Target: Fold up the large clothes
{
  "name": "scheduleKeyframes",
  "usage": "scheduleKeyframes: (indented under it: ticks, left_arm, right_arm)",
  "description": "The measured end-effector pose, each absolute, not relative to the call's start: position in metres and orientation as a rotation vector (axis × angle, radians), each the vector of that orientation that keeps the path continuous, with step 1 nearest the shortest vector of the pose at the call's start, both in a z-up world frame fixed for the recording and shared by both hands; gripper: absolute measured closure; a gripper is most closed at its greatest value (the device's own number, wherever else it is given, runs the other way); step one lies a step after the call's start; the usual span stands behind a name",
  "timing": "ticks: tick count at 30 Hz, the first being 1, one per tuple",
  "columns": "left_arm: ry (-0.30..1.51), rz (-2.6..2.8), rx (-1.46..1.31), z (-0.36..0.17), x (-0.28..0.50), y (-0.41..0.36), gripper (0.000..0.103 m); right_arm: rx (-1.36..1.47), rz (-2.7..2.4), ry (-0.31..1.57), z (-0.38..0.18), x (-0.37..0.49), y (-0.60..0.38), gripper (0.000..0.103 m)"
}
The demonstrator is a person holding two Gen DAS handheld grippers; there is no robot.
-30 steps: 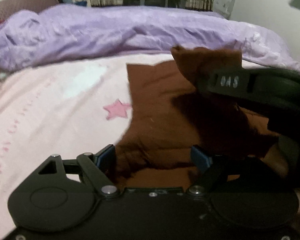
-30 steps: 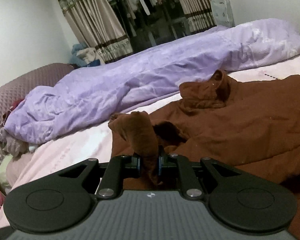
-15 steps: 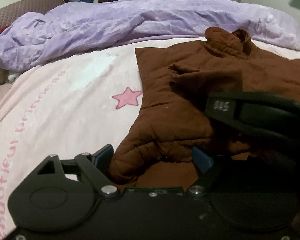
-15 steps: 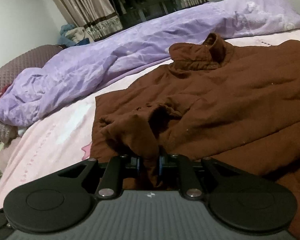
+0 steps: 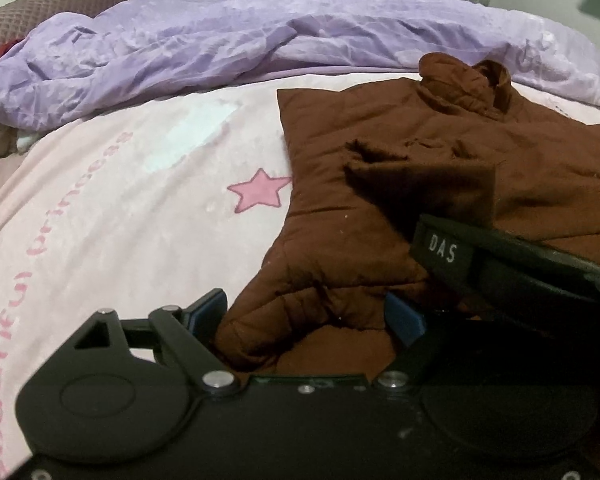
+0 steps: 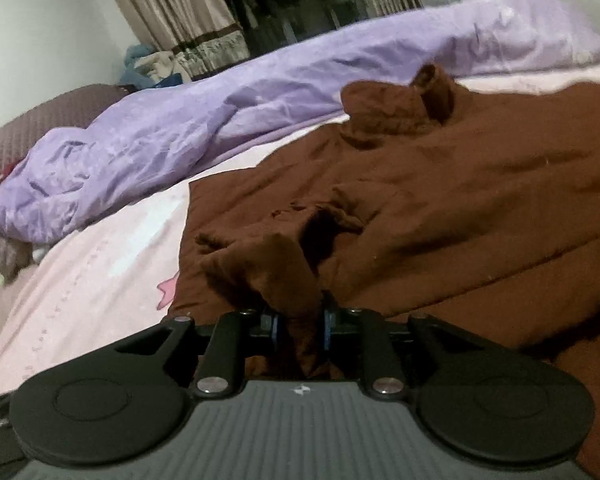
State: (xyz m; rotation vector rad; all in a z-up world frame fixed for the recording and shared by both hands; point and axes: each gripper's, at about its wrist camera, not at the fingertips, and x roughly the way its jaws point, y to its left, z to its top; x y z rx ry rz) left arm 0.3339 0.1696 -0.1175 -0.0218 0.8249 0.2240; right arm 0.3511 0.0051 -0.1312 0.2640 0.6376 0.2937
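A brown padded jacket (image 5: pixel 400 148) lies spread on the pink bedsheet (image 5: pixel 120 208), collar (image 5: pixel 460 80) toward the far side. My left gripper (image 5: pixel 306 314) is open wide, and a bulge of the jacket's lower edge lies loose between its blue pads. In the right wrist view my right gripper (image 6: pixel 300 328) has the jacket's sleeve cuff (image 6: pixel 276 264) between its jaws. Those jaws are opening and the left pad stands just off the cloth. The sleeve lies folded across the jacket's front (image 6: pixel 480 208). The right gripper's black body (image 5: pixel 508 268) crosses the left wrist view at right.
A crumpled purple duvet (image 5: pixel 220 44) runs along the far side of the bed. A quilted maroon headboard or cushion (image 5: pixel 52 4) is at far left, with curtains (image 6: pixel 180 12) and a dark window behind. The sheet's pink star (image 5: pixel 260 194) lies left of the jacket.
The right gripper came down with the sleeve, which now rests on the jacket's front instead of hanging raised. Its jaws have widened slightly. The left gripper stayed open in place.
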Motion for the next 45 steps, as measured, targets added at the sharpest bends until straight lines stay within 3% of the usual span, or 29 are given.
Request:
scheduleKeyframes:
  ticks: [2,4,6,8,9,10,16,21,22,23,25,28,32,37,39,45]
  left_arm:
    - [0.815,0.215,-0.06,-0.111,0.332,0.173,0.015]
    - [0.796,0.217,-0.06,-0.101,0.329,0.171,0.016]
    - [0.765,0.203,-0.066,-0.09,0.324,0.167,0.015]
    - [0.72,0.178,-0.086,-0.076,0.319,0.162,0.015]
    - [0.699,0.168,-0.092,-0.07,0.319,0.158,0.015]
    - [0.677,0.154,-0.093,-0.063,0.319,0.154,0.015]
    - [0.555,0.05,-0.059,-0.045,0.352,0.116,0.015]
    - [0.647,0.138,0.012,-0.089,0.392,0.119,0.015]
    - [0.691,0.179,0.031,-0.108,0.401,0.124,0.012]
    - [0.717,0.187,0.035,-0.123,0.406,0.129,0.006]
    - [0.687,0.16,0.003,-0.138,0.408,0.139,0.001]
    - [0.654,0.165,-0.02,-0.115,0.406,0.144,0.004]
    - [0.548,0.162,0.018,-0.089,0.418,0.137,0.004]
    - [0.643,0.207,0.104,-0.137,0.465,0.14,0.0]
    - [0.598,0.206,0.069,-0.147,0.461,0.146,0.0]
    - [0.587,0.212,0.078,-0.148,0.457,0.144,0.0]
  right_arm:
    - [0.258,0.307,0.633,-0.121,0.347,0.004,0.068]
    - [0.278,0.334,0.63,-0.108,0.341,-0.006,0.043]
    - [0.321,0.365,0.619,-0.094,0.332,-0.025,0.033]
    - [0.335,0.397,0.575,-0.079,0.321,-0.045,0.051]
    - [0.318,0.378,0.537,-0.073,0.314,-0.055,0.077]
    - [0.28,0.34,0.515,-0.066,0.31,-0.062,0.089]
    - [0.169,0.046,0.481,-0.057,0.33,-0.138,0.089]
    - [0.216,-0.14,0.56,-0.097,0.37,-0.205,0.09]
    - [0.222,-0.164,0.607,-0.112,0.38,-0.214,0.1]
    - [0.253,-0.158,0.639,-0.129,0.387,-0.224,0.103]
    - [0.299,-0.13,0.593,-0.139,0.385,-0.232,0.103]
    - [0.265,-0.148,0.621,-0.11,0.391,-0.224,0.097]
    - [0.151,-0.179,0.494,-0.077,0.406,-0.214,0.091]
    - [0.128,-0.164,0.6,-0.123,0.464,-0.221,0.091]
    - [0.076,-0.19,0.542,-0.146,0.47,-0.222,0.091]
    - [0.05,-0.208,0.521,-0.142,0.462,-0.22,0.09]
